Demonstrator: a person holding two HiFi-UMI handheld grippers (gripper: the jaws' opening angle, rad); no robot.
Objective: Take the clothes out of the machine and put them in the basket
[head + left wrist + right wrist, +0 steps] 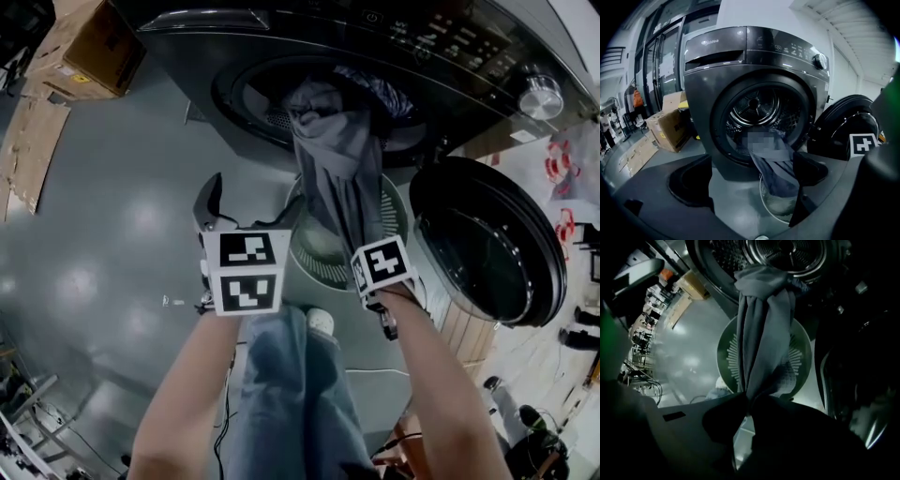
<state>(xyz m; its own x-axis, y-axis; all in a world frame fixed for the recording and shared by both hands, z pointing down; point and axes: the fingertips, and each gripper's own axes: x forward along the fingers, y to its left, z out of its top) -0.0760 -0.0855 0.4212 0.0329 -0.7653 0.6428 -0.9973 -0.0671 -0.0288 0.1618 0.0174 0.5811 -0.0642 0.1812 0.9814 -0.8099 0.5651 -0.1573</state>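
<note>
The head view looked steeply down onto the washing machine (234,47) and basket (319,253). The left gripper view faced the machine's front from farther back. The dim right gripper view seemingly pointed down, close on the garment (337,159) over that shared basket.

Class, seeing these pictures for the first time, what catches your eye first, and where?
A long grey garment stretches from the drum mouth of the dark grey front-loading washing machine down to the right gripper, whose jaws are shut on it. Below it sits a round pale-green slatted basket; the machine's round door stands open beside it.
</note>
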